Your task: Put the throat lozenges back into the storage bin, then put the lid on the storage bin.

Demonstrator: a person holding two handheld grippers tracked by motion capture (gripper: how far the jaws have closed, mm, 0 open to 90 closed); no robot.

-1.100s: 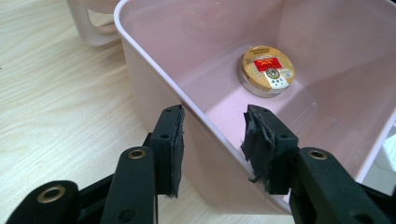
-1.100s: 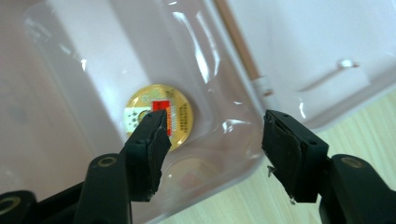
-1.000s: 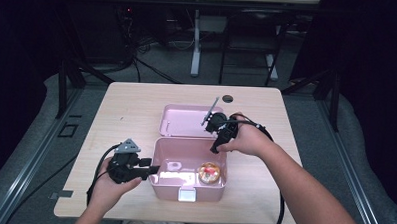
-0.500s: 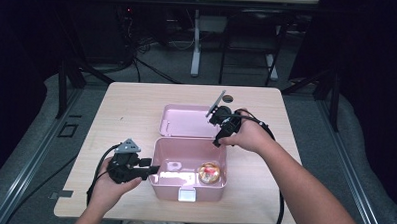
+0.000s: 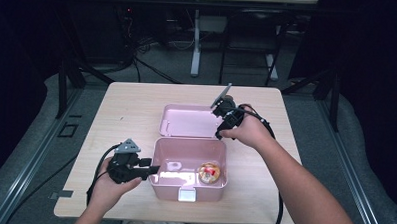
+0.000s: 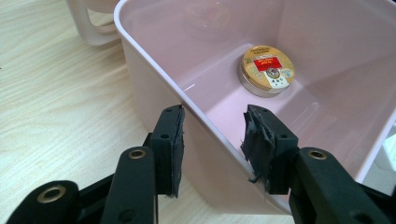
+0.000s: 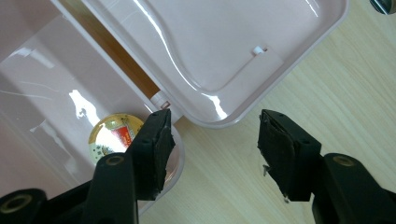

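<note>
Left tongs (image 6: 212,140) spread astride box (image 5: 189,184) wall, pads not pressing; right tongs (image 7: 215,140) released above lid (image 5: 188,121) corner, jaws just narrowed, nothing between. Risk: lid swung from one corner, unsteadied box skidding on worktop (image 5: 131,104), tin (image 6: 267,70) sliding inside.

- pale wooden table (image 5: 131,109) on grey floor (image 5: 153,73)
- dark room behind, black stand legs (image 5: 67,75)
- white table leg (image 5: 195,42) and cables (image 5: 153,70) beyond
</note>
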